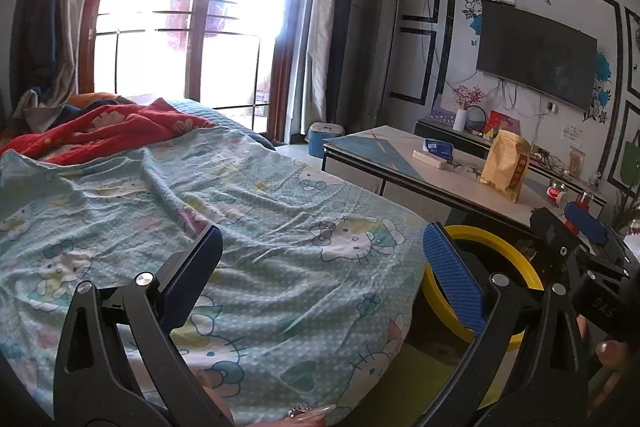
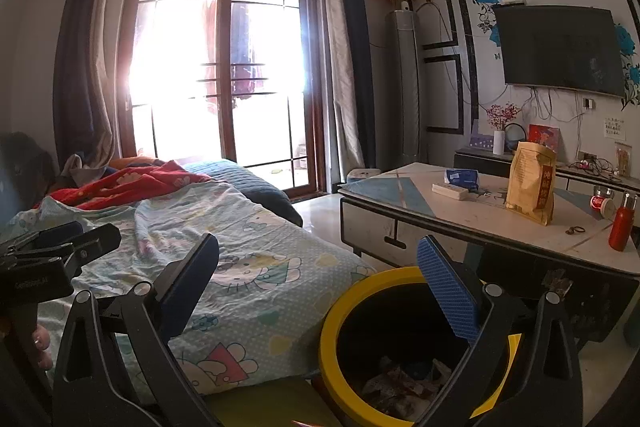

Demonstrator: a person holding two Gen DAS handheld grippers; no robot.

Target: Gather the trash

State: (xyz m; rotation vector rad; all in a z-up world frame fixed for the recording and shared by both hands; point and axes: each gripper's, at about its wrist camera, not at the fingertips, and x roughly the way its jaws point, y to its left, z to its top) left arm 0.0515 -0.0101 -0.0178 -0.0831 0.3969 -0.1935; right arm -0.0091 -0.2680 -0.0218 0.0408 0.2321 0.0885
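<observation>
Both claws hang released, with nothing between their blue pads: the left gripper (image 1: 322, 267) is spread wide over the cartoon-print bedsheet (image 1: 248, 211), and the right gripper (image 2: 320, 279) is spread above the near edge of the yellow-rimmed trash bin (image 2: 332, 311). That bin stands on the floor just beside the foot of the bed, between the bed and the low table (image 2: 472, 223). Down in its dark inside lies crumpled trash (image 2: 400, 383), paper and wrappers as far as one can tell. From the left wrist view the same bin shows only as a yellow arc behind the right-hand pad, and the right gripper's black frame pokes in at the far right edge.

On the table stands a tan paper bag (image 2: 530, 183), upright, with a blue packet (image 2: 462, 179) and a flat white box (image 2: 450, 191) further back, close together. A red bottle (image 2: 622, 223) stands near the table's right end, and a small red-and-white jar (image 2: 600, 203) lies behind it.

A red blanket (image 2: 132, 185) is bunched at the far end of the bed. Beyond it bright light floods through the glass doors (image 2: 224, 75). A dark television (image 2: 560, 51) hangs on the right wall among blue flower decals.
</observation>
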